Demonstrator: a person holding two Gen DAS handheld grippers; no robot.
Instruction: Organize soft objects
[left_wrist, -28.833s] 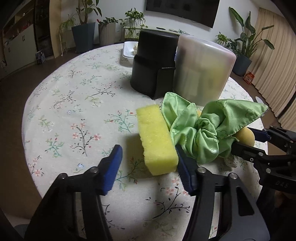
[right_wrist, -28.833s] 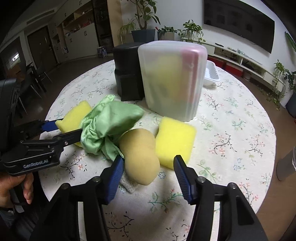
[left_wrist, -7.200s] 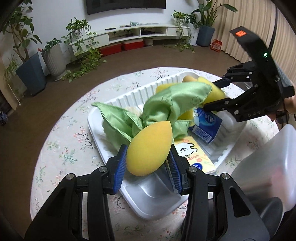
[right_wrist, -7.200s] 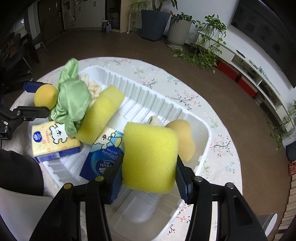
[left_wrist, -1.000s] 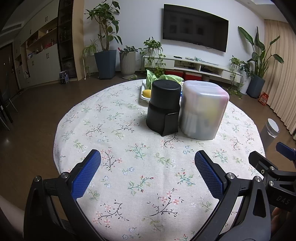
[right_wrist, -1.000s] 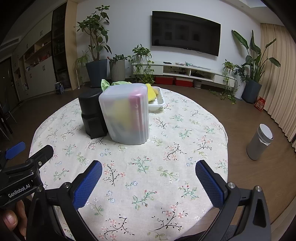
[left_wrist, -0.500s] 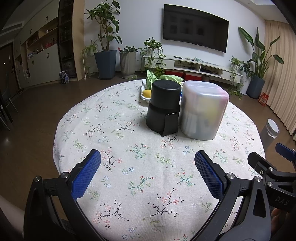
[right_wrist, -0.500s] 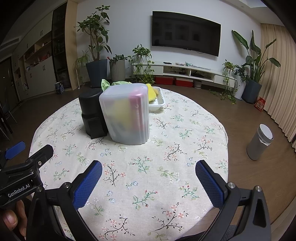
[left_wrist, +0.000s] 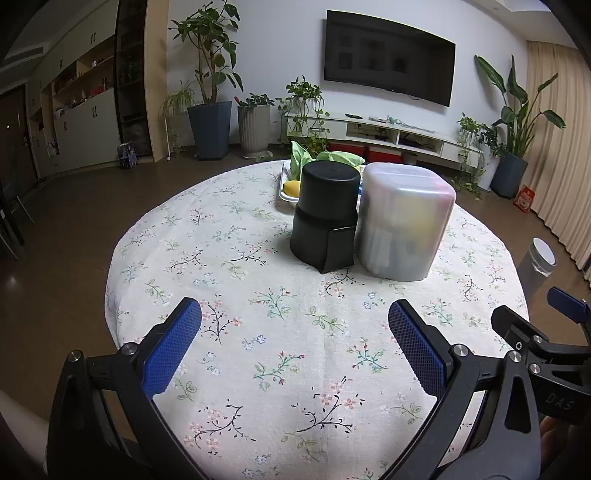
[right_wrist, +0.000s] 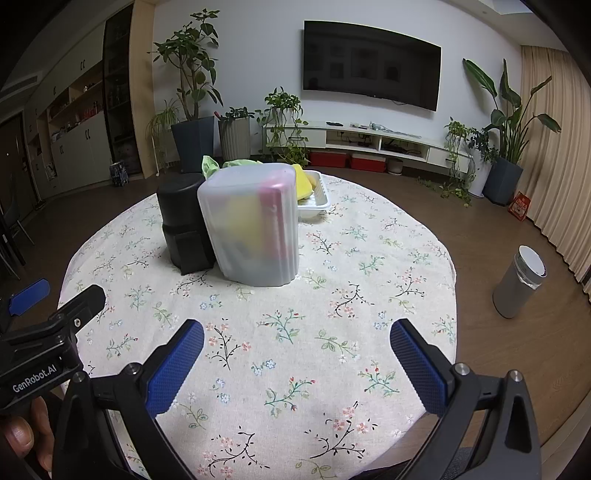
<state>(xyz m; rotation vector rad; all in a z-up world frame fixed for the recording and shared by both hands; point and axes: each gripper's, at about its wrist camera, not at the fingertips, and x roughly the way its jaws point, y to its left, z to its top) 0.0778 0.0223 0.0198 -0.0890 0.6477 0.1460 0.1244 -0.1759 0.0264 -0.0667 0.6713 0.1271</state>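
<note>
Both claws gape wide and empty — left claw (left_wrist: 294, 347), right claw (right_wrist: 296, 352) — above a round floral desk (right_wrist: 280, 332). At its far side, a white tray (right_wrist: 314, 202) holds green cloth (left_wrist: 338, 157) and yellow sponges (right_wrist: 303, 182), behind two upright containers.

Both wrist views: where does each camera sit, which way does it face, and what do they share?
Left wrist: sits on the left gripper, facing across the table at the black container; own open fingers plus the right gripper at the right edge.
Right wrist: sits on the right gripper, facing likewise; own open fingers plus the left gripper.
Shared: black container, translucent container, white tray, TV.
</note>
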